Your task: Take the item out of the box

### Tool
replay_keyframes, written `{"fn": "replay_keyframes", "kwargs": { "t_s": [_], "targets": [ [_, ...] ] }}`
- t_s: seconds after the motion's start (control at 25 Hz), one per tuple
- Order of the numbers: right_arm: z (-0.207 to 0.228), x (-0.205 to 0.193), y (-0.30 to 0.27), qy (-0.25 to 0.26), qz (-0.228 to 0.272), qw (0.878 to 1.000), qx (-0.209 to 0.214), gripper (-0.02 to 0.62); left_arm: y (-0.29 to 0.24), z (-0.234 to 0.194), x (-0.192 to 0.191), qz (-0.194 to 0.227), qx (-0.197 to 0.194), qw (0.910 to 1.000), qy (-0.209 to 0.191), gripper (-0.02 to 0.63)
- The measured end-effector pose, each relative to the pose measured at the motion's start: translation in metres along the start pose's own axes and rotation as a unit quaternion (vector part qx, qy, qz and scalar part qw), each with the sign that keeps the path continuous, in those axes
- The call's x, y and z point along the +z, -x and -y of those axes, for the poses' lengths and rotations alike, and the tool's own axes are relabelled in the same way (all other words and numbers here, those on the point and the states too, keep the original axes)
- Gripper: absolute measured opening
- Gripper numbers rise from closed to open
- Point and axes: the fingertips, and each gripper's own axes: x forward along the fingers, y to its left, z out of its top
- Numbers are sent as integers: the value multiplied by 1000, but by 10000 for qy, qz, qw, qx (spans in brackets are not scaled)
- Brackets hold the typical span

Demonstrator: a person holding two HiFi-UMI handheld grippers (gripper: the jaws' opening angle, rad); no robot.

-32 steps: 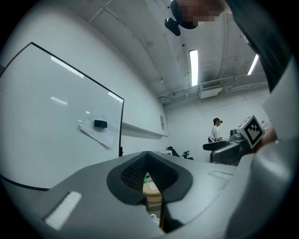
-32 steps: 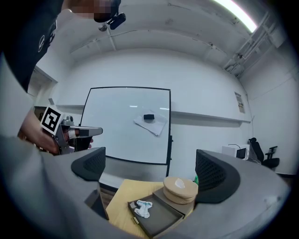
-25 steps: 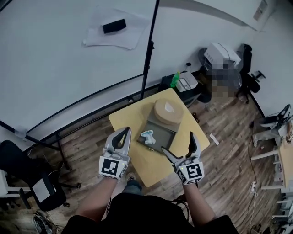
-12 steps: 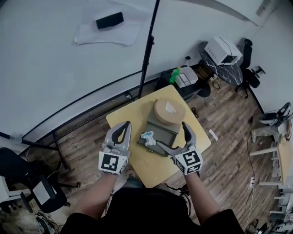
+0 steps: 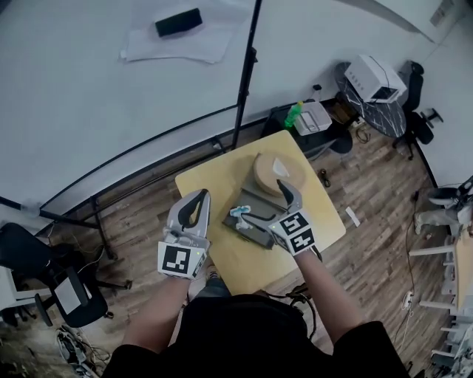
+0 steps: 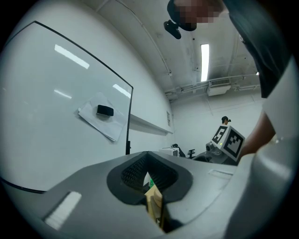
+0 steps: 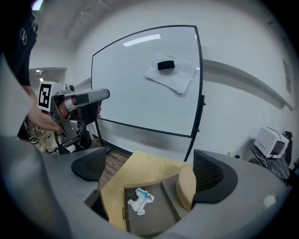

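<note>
A dark grey box (image 5: 260,225) lies open on the small yellow table (image 5: 214,188). A small white-and-blue item (image 5: 238,214) rests in the box's near-left part, also seen as the item (image 7: 140,200) in the box (image 7: 154,219). A round tan disc (image 5: 277,171) sits on the box's far part. My right gripper (image 5: 262,201) hangs open over the box, its jaws spread around the item and disc (image 7: 186,186) without touching them. My left gripper (image 5: 199,196) is held left of the box, shut and empty (image 6: 149,175).
A whiteboard (image 5: 111,88) with a black eraser (image 5: 178,22) on paper stands behind the table, with its stand pole (image 5: 246,81). A green bottle (image 5: 293,115), a printer (image 5: 375,77) and office chairs (image 5: 29,258) surround the table on the wood floor.
My right gripper has moved forward and left from beside the table's front corner to over the open box. The left gripper has barely moved.
</note>
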Motion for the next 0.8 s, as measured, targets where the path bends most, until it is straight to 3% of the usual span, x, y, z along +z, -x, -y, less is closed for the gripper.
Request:
{"fn": "replay_keyframes", "kwargs": {
  "t_s": [0.28,0.8],
  "targets": [
    [-3,-34,-40,-99,-1034,9935,466,595,5,-4,-16,-53,236,9997,106,0],
    [-12,-94,-87,27,-2444,9627,1162,572,7,-6,-38,-239,398,9987,209,0]
  ]
}}
